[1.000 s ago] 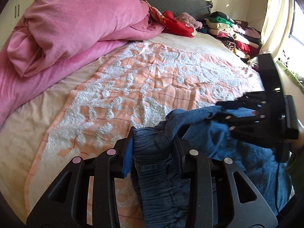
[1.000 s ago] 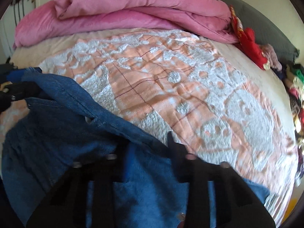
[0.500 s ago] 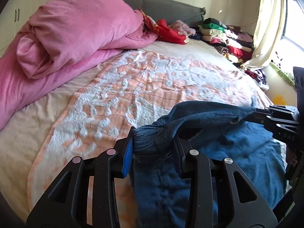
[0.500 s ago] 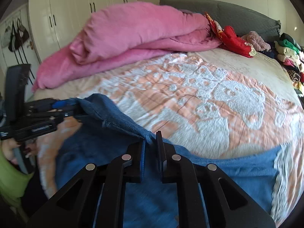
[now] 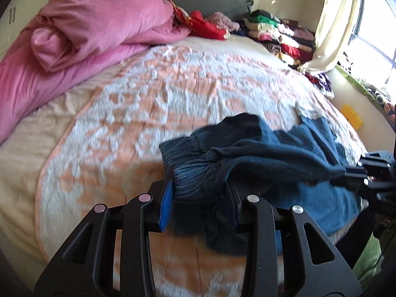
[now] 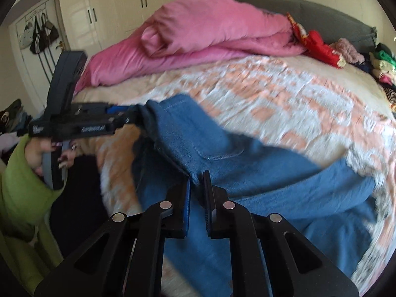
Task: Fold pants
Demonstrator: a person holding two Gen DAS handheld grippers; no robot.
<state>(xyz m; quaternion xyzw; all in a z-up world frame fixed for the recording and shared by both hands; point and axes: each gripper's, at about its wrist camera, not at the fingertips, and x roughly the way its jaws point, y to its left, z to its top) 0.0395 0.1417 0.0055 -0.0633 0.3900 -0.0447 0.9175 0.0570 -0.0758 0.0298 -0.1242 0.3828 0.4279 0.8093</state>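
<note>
Since half a second ago: both grippers have risen and swung out over the bed; the waistband is higher off the blanket and bunched more. Heavy motion blur in both views, so the lift is under way.

Left gripper (image 5: 200,185): jaws narrow, clamped on the gathered elastic waistband of the pants (image 5: 267,163). Denim fills the gap between the fingers; a dark fold hangs below them.

Right gripper (image 6: 196,185): jaws nearly together, pinching a thin edge of the same waistband. In the left view it shows at the right edge (image 5: 371,170), with the band stretched slackly between the two.

Pants (image 6: 247,173): blue jeans, a back pocket seam showing. Upper part held in the air near the bed's near edge; legs trail to the right across the patterned blanket (image 5: 173,94), toward the bed's right side. Pink duvet (image 5: 81,29) heaped at the far left corner, well apart. Stacked clothes (image 5: 274,32) along the far right edge by the headboard.

Step, as judged: lifting the pants by the waistband to spread or shake them flat ahead of the first fold. No fold made yet.

Next move likely calls for pulling the two grips apart to take up the slack, then lowering the waistband flat onto the blanket with the legs aligned. Risk: the right grip holds little cloth and may slip.
</note>
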